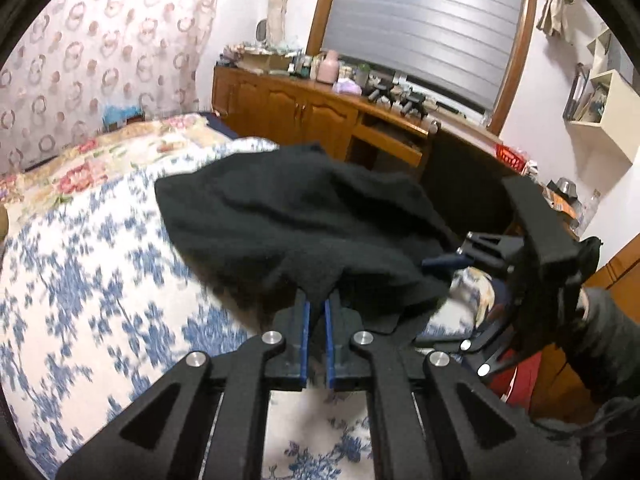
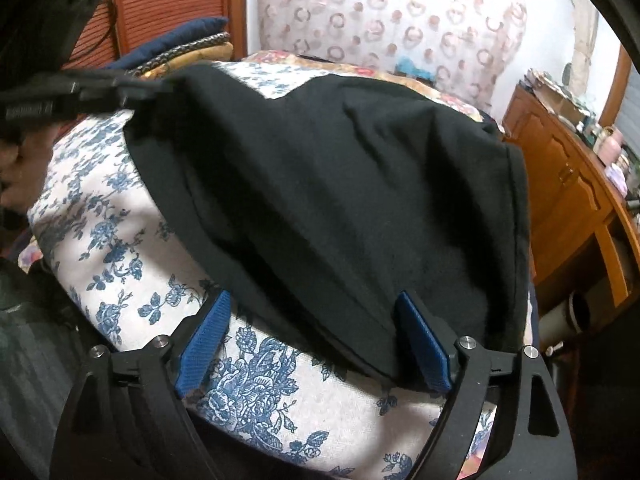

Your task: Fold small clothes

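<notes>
Pinching a bunched corner of the black fleece-like fabric garment (image 1: 296,216), the left gripper (image 1: 316,312) is keeping its blue-padded jaws nearly together on the cloth, lifting it off the white bedspread with blue floral print (image 1: 80,280); the right gripper (image 1: 448,261) is showing at the garment's far edge. Right wrist view: right gripper (image 2: 314,336) is standing wide, pads not pressing, garment (image 2: 360,200) edge lying between them on the bedspread (image 2: 260,392).

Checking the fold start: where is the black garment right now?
The black garment lies on the blue-flowered bedspread, one edge pinched in the left tongs; the open right tongs straddle its near edge.
</notes>
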Available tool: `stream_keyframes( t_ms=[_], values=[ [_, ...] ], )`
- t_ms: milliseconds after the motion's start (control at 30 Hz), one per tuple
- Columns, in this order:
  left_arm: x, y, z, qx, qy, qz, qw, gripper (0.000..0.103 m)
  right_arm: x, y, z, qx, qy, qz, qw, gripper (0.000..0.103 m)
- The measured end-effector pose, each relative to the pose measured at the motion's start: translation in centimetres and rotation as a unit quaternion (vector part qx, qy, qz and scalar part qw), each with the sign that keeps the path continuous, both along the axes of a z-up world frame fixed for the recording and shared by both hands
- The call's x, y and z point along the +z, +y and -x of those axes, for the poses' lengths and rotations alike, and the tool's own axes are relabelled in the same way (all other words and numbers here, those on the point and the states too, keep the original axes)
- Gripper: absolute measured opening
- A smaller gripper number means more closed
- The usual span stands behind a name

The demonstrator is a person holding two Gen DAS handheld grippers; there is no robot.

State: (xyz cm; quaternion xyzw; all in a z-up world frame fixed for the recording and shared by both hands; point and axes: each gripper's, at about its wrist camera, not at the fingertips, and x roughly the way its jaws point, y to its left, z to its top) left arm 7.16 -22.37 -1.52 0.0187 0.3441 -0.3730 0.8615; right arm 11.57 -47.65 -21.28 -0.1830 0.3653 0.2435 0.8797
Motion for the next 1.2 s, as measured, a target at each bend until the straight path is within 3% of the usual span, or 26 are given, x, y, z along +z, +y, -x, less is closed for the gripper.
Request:
stream_keyframes(
  t_ms=[300, 500, 600, 700, 767, 867, 1067, 1200],
  values=[
    [1.0, 0.1, -1.1, 0.014, -0.020, -0.004, 0.9997, 0.004, 0.3, -1.7, -0.9, -0.021, -0.028, 0.023, 0.999, 0.086],
    [0.7, 0.0, -1.1, 0.020, -0.019, -0.004, 0.9996, 0.004, 0.7, -3.1, -1.6, -0.036, -0.034, 0.027, 0.998, 0.077],
    [0.6, 0.1, -1.1, 0.024, -0.018, -0.003, 0.9995, 0.004, 0.4, -3.1, -1.7, -0.037, -0.037, 0.037, 0.998, 0.066],
    [0.5, 0.2, -1.1, 0.027, -0.016, -0.003, 0.9995, 0.004, 0.1, -3.1, -1.8, -0.039, -0.041, 0.043, 0.997, 0.041],
    [0.3, 0.4, -1.2, 0.029, -0.013, -0.002, 0.9995, 0.004, 0.5, -3.4, -2.2, -0.043, -0.045, 0.032, 0.998, 0.017],
    [0.4, 0.5, -1.6, 0.032, -0.014, -0.002, 0.9994, 0.004, 2.1, -3.9, -2.4, -0.049, -0.068, 0.009, 0.996, 0.009],
    [1.5, 1.1, -4.6, 0.044, -0.018, 0.008, 0.9988, 0.004, 7.7, -3.1, -4.6, -0.053, -0.140, -0.014, 0.989, 0.007],
    [2.1, 1.2, -7.6, 0.057, -0.017, 0.007, 0.9982, 0.004, 9.7, -2.1, -7.4, -0.043, -0.162, -0.009, 0.986, 0.007]
  ],
)
